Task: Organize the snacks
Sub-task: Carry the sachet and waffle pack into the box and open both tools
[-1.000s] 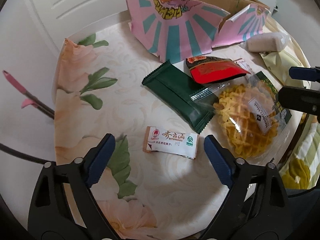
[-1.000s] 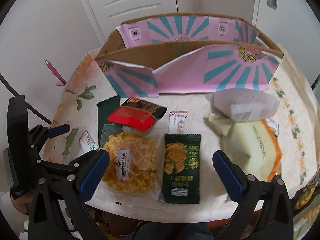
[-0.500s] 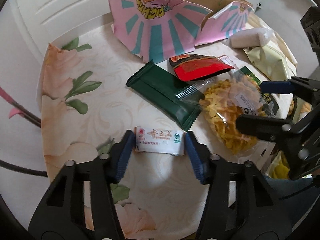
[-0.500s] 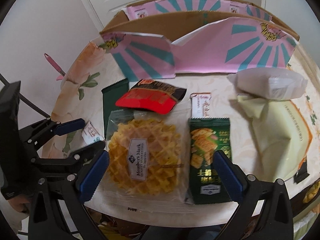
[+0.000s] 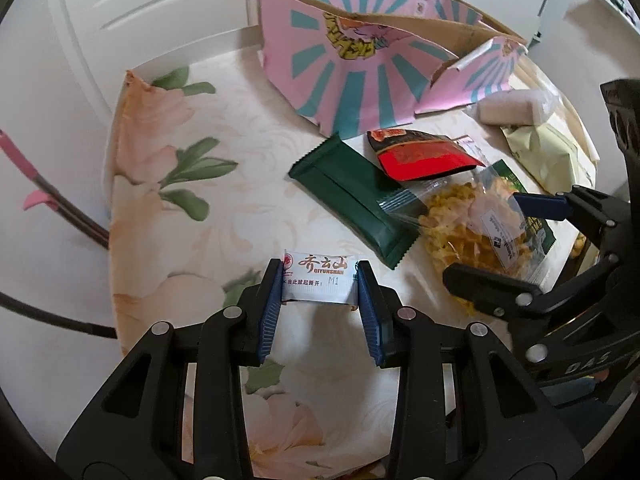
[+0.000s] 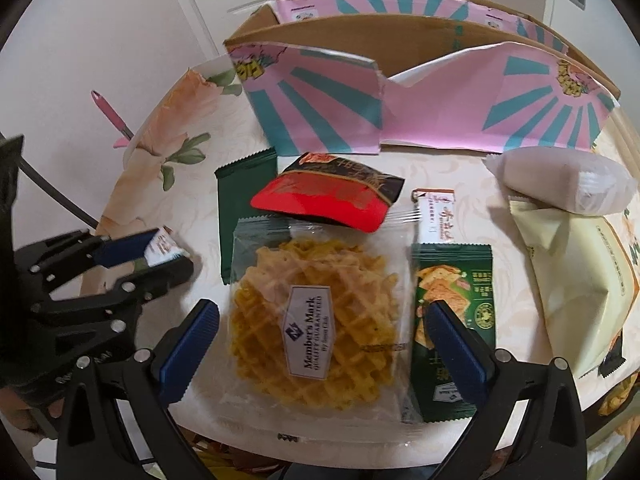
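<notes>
My left gripper is shut on a small white snack packet with red lettering, held just above the floral tablecloth. The same packet shows between the left gripper's blue pads at the left of the right wrist view. My right gripper is open, its fingers on either side of a clear bag of yellow waffle crisps. A pink and teal cardboard box stands open at the back of the table.
Around the waffle bag lie a dark green packet, a red and black pouch, a green cracker packet, a small white sachet, a pale yellow bag and a white wrapped roll. The table's front edge is close below.
My left gripper moved forward and closed on the white packet, lifting it slightly. My right gripper came lower and closer over the waffle bag, still open.
</notes>
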The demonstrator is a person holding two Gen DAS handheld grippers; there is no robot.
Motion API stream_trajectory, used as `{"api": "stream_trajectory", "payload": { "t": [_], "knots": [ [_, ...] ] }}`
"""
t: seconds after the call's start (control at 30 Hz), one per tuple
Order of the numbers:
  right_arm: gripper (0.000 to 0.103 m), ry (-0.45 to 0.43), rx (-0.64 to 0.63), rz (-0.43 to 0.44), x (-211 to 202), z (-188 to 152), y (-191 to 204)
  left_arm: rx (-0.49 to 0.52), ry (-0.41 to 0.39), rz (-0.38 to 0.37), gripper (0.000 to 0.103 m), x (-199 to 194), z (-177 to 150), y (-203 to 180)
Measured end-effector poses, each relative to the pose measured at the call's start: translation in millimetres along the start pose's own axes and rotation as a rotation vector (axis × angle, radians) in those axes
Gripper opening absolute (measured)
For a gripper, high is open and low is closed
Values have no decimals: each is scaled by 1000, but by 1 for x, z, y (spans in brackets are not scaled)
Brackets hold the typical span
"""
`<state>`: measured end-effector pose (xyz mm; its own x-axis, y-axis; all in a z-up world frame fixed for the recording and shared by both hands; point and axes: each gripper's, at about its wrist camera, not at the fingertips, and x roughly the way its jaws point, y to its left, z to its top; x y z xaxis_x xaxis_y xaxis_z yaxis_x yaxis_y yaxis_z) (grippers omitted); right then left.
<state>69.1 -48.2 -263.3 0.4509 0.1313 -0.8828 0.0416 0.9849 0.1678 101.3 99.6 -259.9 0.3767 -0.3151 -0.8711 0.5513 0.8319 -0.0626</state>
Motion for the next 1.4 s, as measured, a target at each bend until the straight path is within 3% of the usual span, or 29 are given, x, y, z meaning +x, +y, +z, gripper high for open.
{"api": "stream_trajectory", "payload": {
  "t": [0.17, 0.23, 0.4, 0.6, 0.83, 1.13, 1.4],
  "knots": [
    [97, -5, -57, -62, 9, 0, 12, -16, -8, 5, 33, -4, 0, 2],
    [85, -7, -87, -89, 13, 0, 18, -22, -11, 5, 33, -6, 1, 3],
    [77, -11, -103, -95, 16, 1, 23, -27, -30, 9, 33, -13, 4, 2],
    [75, -7, -64, -66, 2, 1, 4, -25, -53, 15, 33, -30, 16, -4],
    [75, -61, -46, -69, -42, 12, -16, -27, -99, 23, 33, -56, 39, -17],
    [75, -169, -29, -65, -107, 45, -55, -43, -186, 44, 33, -84, 97, -40],
    [75, -264, -59, -47, -141, 114, -106, -94, -239, 93, 33, -80, 173, -60]
  ]
}}
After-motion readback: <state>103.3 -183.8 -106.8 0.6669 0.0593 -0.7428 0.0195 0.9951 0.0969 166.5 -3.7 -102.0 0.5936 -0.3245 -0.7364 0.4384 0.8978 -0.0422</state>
